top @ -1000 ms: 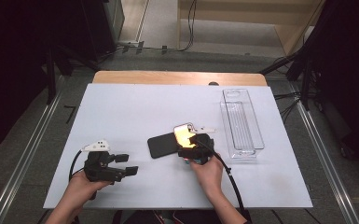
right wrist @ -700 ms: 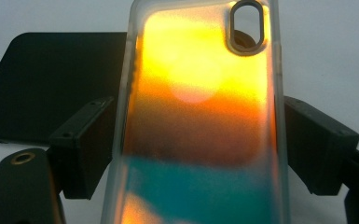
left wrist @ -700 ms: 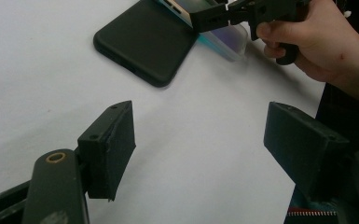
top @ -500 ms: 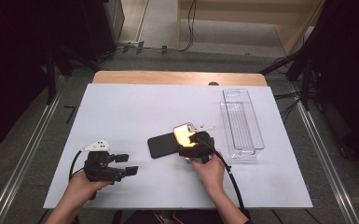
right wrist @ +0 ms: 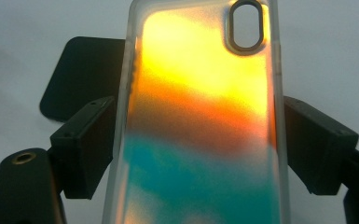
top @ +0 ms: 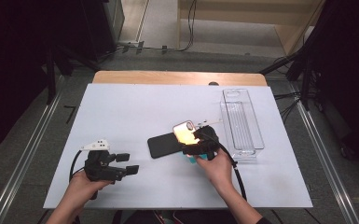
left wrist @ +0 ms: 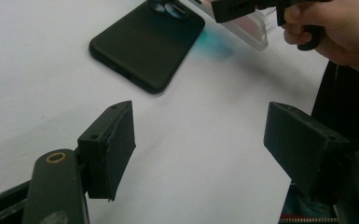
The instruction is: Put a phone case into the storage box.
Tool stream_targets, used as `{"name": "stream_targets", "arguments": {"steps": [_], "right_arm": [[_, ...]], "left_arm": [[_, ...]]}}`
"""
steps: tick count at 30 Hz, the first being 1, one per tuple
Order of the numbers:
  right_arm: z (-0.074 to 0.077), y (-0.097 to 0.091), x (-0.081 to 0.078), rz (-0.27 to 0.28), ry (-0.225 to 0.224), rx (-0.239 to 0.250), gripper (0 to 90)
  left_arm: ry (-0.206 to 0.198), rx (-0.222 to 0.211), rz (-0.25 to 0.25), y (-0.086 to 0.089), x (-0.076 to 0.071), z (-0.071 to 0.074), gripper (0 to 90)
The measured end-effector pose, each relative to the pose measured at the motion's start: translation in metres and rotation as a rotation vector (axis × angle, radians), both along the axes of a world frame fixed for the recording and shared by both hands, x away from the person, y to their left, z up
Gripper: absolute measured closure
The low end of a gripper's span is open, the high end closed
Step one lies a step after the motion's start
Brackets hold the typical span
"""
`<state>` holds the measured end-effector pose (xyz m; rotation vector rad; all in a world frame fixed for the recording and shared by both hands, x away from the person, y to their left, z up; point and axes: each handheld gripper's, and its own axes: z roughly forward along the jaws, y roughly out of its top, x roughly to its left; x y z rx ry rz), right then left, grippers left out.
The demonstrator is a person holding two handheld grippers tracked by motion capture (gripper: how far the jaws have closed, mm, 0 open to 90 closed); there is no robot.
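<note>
Right tongs (right wrist: pixel 200 140) around unlabelled iridescent case (right wrist: pixel 200 116)

Case (top: pixel 185 134) R of phone (top: pixel 163 145)

Phone case (right wrist: pixel 200 121) gripped betw. right gripper (right wrist: pixel 200 154) pads: translucent frosted edge, gradient bands seen – yellow at far end, orange, dull brown mid, teal nearest the claw; camera cut-out rimmed dark. Second phone case (top: pixel 164 145), just left of that claw: plain matte black, no pattern. Both grippers' jaws black; left gripper (left wrist: pixel 200 149) pin ringed in brass. Table (top: pixel 135 112) sheet seen as plain white. Tray (top: pixel 242 121), right of right claw: clear, colourless.
</note>
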<state>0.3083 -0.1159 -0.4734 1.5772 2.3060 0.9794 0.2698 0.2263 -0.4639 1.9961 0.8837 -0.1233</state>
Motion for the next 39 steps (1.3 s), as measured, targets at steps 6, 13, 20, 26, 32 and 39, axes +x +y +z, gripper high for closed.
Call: {"name": "stream_targets", "arguments": {"steps": [6,13,20,26,32,39], "right_arm": [[0.011,-0.007,-0.007,0.047,0.002,0.023,15.5],[0.018,-0.018,-0.02,0.093,0.001,0.101,15.5],[0.023,-0.018,-0.03,0.119,-0.015,0.166,15.5],[0.024,-0.017,-0.033,0.112,-0.034,0.201,15.5],[0.021,-0.016,-0.035,0.09,-0.06,0.234,15.5],[0.017,-0.015,-0.032,0.061,-0.041,0.309,15.5]], "left_arm": [[-0.003,0.003,0.005,-0.004,-0.001,0.005,24.9],[0.012,0.015,-0.002,-0.015,0.001,0.011,24.8],[0.035,0.015,0.02,-0.027,0.011,0.026,24.9],[0.061,-0.008,0.03,-0.038,0.025,0.039,24.8],[0.056,0.008,0.026,-0.052,0.037,0.051,24.9],[0.052,0.023,0.027,-0.066,0.046,0.059,24.9]]}}
